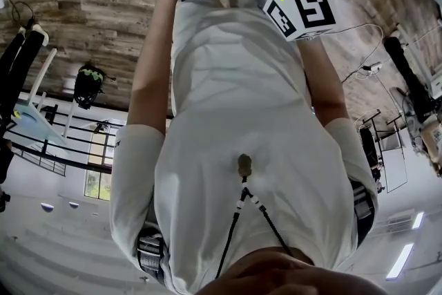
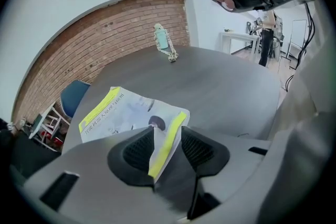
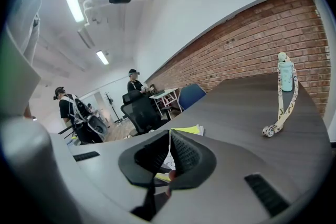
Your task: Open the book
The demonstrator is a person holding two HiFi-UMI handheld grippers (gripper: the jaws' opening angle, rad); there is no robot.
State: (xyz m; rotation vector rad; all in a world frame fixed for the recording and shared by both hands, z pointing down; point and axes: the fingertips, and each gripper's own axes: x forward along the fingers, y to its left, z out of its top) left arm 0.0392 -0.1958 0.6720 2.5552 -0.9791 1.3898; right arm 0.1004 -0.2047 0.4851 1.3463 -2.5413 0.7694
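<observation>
1. Ribbed black pads of the left gripper [image 2: 168, 135] fill the lower centre of the left gripper view. The jaws stand apart. A raised leaf of the thin white paper book with yellow-green bands [image 2: 123, 113] rises between them, and the pads do not squeeze it.
2. The rest of the book lies flat on the dark grey table [image 2: 226, 86], just beyond the left pad, at centre left of that frame.
3. The right gripper [image 3: 169, 138] sits at the lower centre of the right gripper view. Its jaws are together, clamped on a thin white edge of the book [image 3: 190, 130]. A yellow-green corner shows just behind the pads.
4. A teal bottle with a patterned strap [image 2: 163, 39] stands upright on the table near the red brick wall [image 2: 100, 42], well apart from the book. Its strap trails down onto the tabletop.
5. A blue chair [image 2: 73, 97] stands beyond the table edge, at the left of the left gripper view.
6. In the head view, both grippers' marker cubes show at the top of the frame, against the person's white shirt [image 1: 242, 114].
</observation>
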